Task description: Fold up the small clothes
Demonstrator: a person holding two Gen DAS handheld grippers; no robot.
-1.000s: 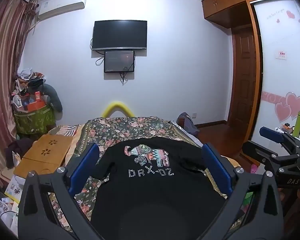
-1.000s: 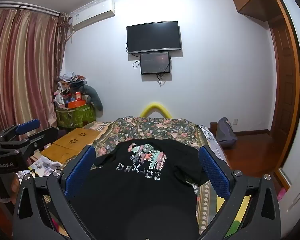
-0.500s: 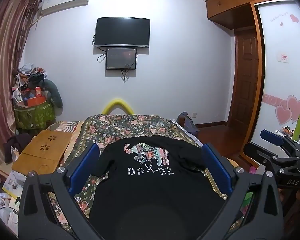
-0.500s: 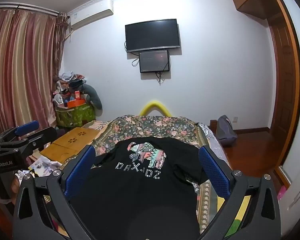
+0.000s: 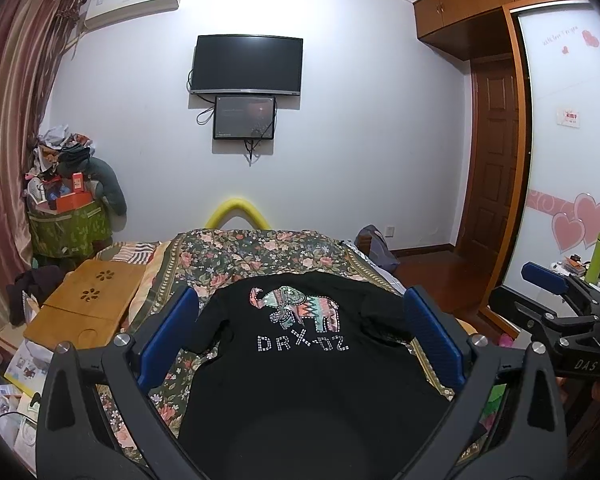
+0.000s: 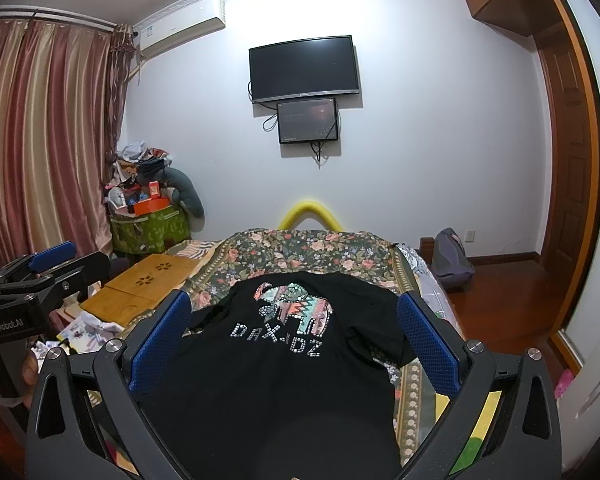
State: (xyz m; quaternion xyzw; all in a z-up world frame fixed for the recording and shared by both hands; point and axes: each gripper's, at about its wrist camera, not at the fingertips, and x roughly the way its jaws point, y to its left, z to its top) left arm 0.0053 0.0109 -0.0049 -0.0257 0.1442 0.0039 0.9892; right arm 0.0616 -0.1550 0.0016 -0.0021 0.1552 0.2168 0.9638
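On the floral bed [image 5: 260, 252], seen from the left wrist, a black shirt [image 5: 312, 364] lies spread flat and print-up, its elephant [image 5: 300, 308] and studded letters facing the camera, the sleeves out to either side and the far hem toward the yellow tube [image 5: 236, 210]. The left gripper [image 5: 300, 328] hangs above the near end of the shirt, its blue pads wide apart with nothing between them, and the right gripper [image 5: 548, 284] shows at the frame's right edge, off the cloth. From the right wrist the same shirt [image 6: 284, 360] fills the lower middle of the bed [image 6: 300, 252]; the right gripper [image 6: 294, 326] is likewise spread wide and empty, and the left gripper [image 6: 52, 252] sits at the left edge over the wooden tray [image 6: 140, 288] — neither tool touches fabric. No fold looks begun, so this reads as the approach before the first one. Next, I judge, each gripper must drop to a sleeve or side edge, close on a single layer, and carry it toward the middle without dragging the body askew.
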